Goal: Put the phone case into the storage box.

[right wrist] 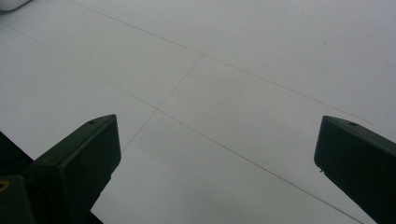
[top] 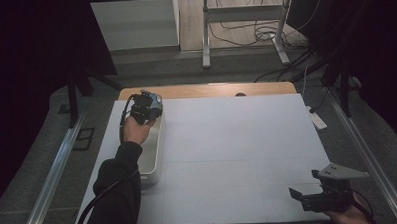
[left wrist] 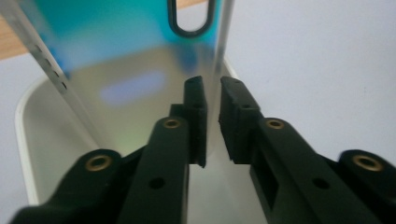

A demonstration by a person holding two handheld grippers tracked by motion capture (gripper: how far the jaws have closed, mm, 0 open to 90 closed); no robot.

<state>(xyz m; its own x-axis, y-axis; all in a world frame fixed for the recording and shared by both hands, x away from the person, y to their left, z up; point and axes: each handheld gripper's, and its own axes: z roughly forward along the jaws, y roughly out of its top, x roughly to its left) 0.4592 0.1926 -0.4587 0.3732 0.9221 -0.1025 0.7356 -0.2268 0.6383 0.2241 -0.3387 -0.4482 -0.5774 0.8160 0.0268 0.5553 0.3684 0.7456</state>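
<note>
A thin, shiny metal plate with a slot-shaped hole near its top stands upright inside a long white tray. My left gripper reaches down into the far end of that tray. Its pads stand a little apart on either side of the plate's right edge and do not press on it. In the high view the left gripper sits at the table's far left, held by a hand in a dark sleeve. My right gripper hovers at the near right, open wide over bare table.
The white table top has faint seam lines and a wooden strip along its far edge. Metal rails run along the floor on both sides. A desk frame and cables stand beyond the table.
</note>
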